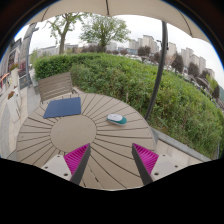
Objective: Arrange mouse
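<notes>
Looks like this one's right at the approach stage, nothing has been grabbed yet. The mouse (117,119) is a small white-and-teal thing sitting on the round slatted wooden counter (60,133), off toward the far right part of the top. A dark blue mouse pad (62,107) lies flat on the far left part, well apart from the mouse, so the guess is that "arrange" means getting the mouse over onto or next to that pad.

The hand-held gripper (112,158) is spread wide, with its two magenta pads (76,156) showing at either side and only bare counter slats between them. It isn't holding or touching anything. The mouse sits beyond the fingers and a bit to the right of the line between them.

Next move probably calls for easing forward and right so the mouse ends up between the fingers, then closing on its sides. It's low and smooth, so coming in low over the counter seems like the safe bet.

Around it: a wooden chair (55,84) behind the counter, a hedge (130,75), trees and buildings further off.
</notes>
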